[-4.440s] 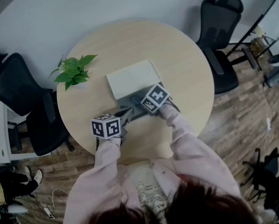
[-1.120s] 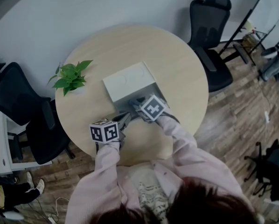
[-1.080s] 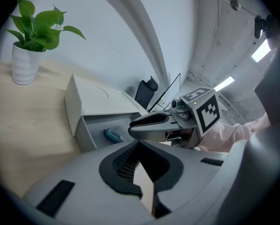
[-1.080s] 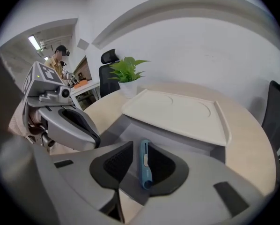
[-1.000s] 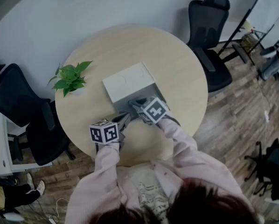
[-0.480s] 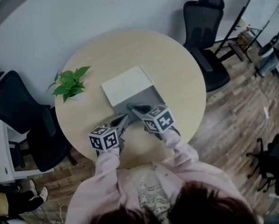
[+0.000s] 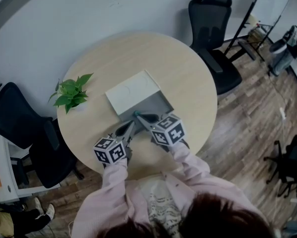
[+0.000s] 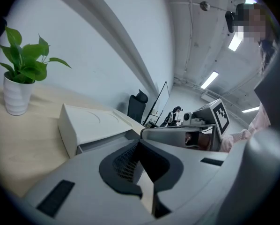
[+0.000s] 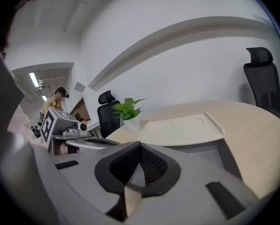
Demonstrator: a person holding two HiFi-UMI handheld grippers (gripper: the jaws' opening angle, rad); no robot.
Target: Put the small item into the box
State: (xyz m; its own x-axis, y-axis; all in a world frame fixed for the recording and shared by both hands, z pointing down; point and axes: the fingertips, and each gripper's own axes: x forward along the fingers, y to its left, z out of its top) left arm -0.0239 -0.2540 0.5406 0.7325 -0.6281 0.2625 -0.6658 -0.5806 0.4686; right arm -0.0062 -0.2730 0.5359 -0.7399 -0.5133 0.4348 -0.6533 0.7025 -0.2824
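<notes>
Over open box (image 7: 151,103), right gripper (image 9: 140,145) being closed, nothing between jaws; left gripper (image 8: 139,145) shut too; small item unseen, so next move probably needing item located, jaws reopened

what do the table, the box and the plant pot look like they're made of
Table: pale wood-tone top, matte, likely laminate or veneer.
Box: off-white, smooth matte lid with pressed-in circles, probably plastic, perhaps coated card.
Plant pot: white, ribbed, slight sheen; ceramic or plastic.

head: overhead, steeply down, far | gripper views: table-level, close | shared: box (image 7: 131,90)
</notes>
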